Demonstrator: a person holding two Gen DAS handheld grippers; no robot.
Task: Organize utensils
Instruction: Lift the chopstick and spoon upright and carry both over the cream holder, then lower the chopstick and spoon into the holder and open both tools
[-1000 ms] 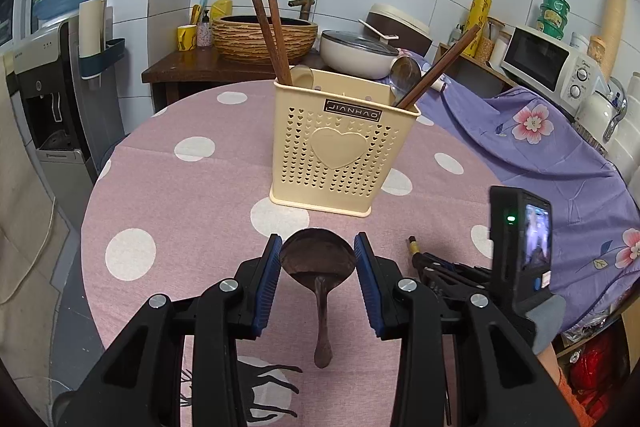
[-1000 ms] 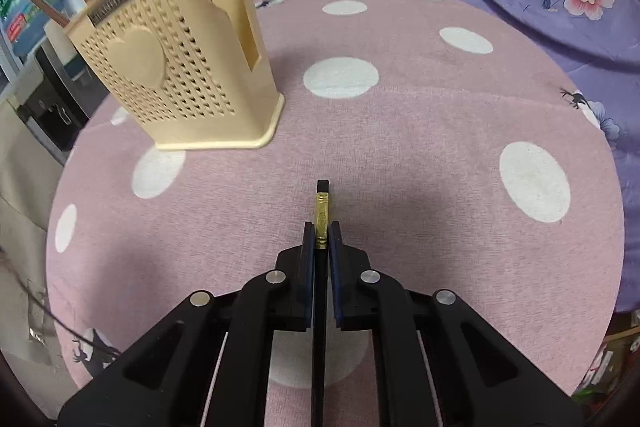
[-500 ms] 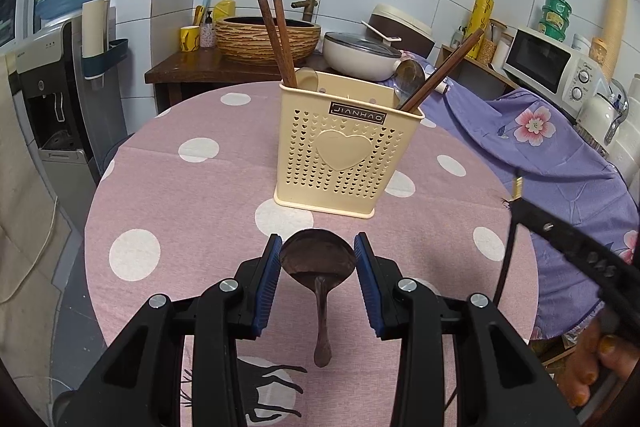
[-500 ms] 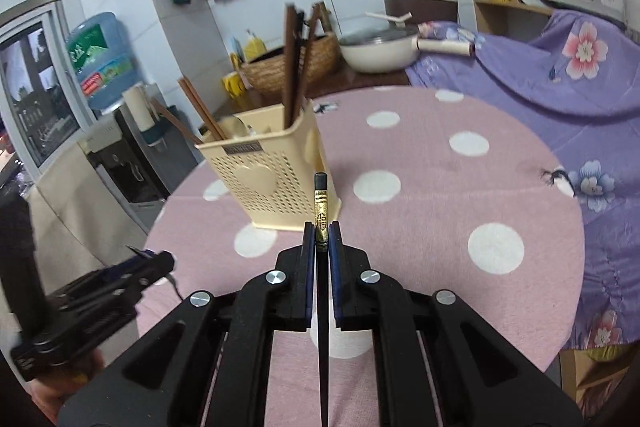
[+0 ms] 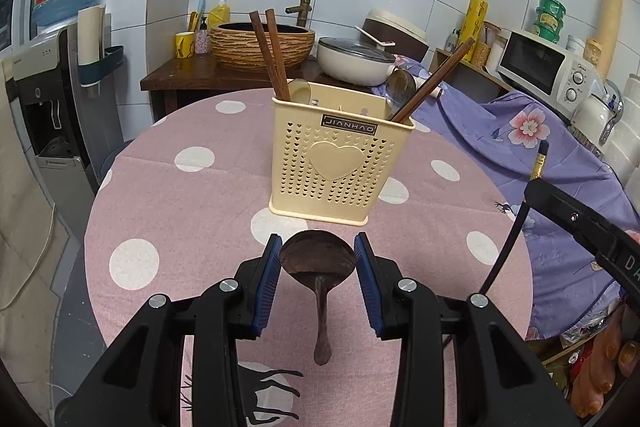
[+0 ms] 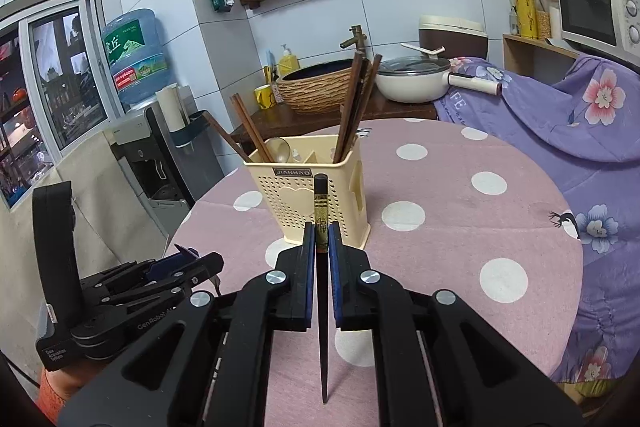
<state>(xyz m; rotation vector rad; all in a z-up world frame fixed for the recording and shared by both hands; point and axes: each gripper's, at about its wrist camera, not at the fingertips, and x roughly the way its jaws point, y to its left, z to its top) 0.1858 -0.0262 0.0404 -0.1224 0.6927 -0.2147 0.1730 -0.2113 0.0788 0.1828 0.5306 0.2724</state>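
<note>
A cream perforated utensil holder point(image 5: 340, 167) point(image 6: 296, 199) stands mid-table with brown chopsticks and spoons in it. My left gripper point(image 5: 316, 267) is shut on the bowl of a dark wooden spoon point(image 5: 318, 255), just in front of the holder; the handle hangs back toward me. My right gripper point(image 6: 321, 239) is shut on a black chopstick point(image 6: 320, 203) with a gold band, lifted above the table and pointing at the holder. In the left wrist view that chopstick point(image 5: 538, 163) sticks up at the right edge. The left gripper point(image 6: 188, 259) shows low on the left in the right wrist view.
The round table point(image 5: 180, 207) wears a pink cloth with white dots. Behind it are a wooden stand with a woven basin point(image 5: 262, 45), a white pan point(image 5: 356, 61) and a microwave point(image 5: 548, 73). A water dispenser point(image 5: 48, 107) stands left; purple floral cloth point(image 6: 580, 115) lies right.
The right gripper rose from the tabletop with the black chopstick and tilted up toward the holder. The left gripper and its spoon stayed put.
</note>
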